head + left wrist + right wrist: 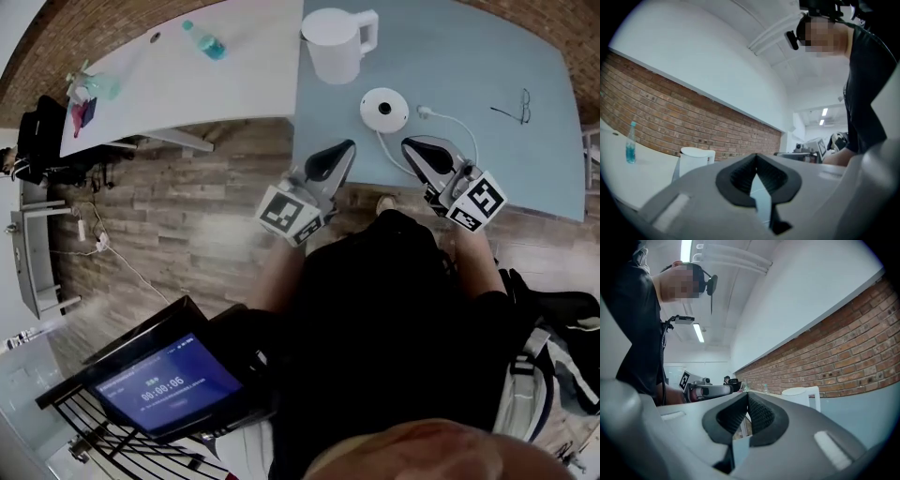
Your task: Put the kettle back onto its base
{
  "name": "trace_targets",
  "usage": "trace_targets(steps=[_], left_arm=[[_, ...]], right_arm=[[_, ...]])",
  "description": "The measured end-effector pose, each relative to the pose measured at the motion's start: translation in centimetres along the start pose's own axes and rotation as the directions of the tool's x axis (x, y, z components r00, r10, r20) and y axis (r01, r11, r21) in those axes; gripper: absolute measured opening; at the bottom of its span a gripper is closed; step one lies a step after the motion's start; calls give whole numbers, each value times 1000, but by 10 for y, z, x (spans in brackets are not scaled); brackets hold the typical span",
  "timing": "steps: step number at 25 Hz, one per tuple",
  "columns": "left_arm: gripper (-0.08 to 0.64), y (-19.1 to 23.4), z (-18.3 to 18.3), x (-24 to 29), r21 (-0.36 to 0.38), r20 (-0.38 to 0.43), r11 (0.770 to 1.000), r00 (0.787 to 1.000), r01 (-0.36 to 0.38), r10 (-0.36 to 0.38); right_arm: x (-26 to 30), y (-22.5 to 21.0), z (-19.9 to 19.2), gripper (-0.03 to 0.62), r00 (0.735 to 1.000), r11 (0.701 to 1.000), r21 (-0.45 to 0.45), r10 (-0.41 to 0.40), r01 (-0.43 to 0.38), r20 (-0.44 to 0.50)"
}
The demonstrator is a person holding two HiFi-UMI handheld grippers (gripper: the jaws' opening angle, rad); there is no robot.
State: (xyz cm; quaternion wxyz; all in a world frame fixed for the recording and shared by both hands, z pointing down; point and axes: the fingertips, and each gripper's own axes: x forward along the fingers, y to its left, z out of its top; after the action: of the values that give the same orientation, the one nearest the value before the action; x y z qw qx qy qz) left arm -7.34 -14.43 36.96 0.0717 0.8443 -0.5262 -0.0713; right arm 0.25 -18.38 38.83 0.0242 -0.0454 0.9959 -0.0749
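Kettle (336, 42) and grippers are well apart. My left gripper (347, 145) has its jaws pressed together with nothing between them, and my right gripper (411, 143) is closed and empty the same way. Both point level, side by side, with their tips over the near edge of the blue table (487, 56).

Just beyond and between the tips lies the round white base (383, 109), bare on top, with its cord (450, 120) curling past the right gripper.

Farther back and a little left of the base, the kettle stands upright on the blue table near its left edge, handle to the right, close to the base but not touching it.

Glasses (520, 108) lie off to the right. On the adjoining white table (253, 84) lies a bottle (204, 41). A lit screen (159, 380) sits low at my left.
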Motion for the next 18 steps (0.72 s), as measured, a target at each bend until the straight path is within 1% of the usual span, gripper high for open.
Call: trace_targets(steps=[4, 8, 13, 18], left_arm=[[3, 8, -10, 17, -8, 5, 1000, 1000, -22, 22], [3, 12, -7, 33, -13, 8, 999, 999, -46, 46], [3, 19, -26, 58, -8, -5, 997, 997, -74, 74], [3, 22, -29, 78, 2, -18, 996, 995, -93, 93]], right_arm=[[5, -16, -5, 5, 997, 998, 8, 60, -60, -40], [7, -29, -4, 5, 992, 994, 19, 108, -107, -67], [2, -50, -18, 5, 986, 988, 22, 154, -153, -68], [-4, -67, -22, 4, 979, 982, 37, 187, -185, -78]])
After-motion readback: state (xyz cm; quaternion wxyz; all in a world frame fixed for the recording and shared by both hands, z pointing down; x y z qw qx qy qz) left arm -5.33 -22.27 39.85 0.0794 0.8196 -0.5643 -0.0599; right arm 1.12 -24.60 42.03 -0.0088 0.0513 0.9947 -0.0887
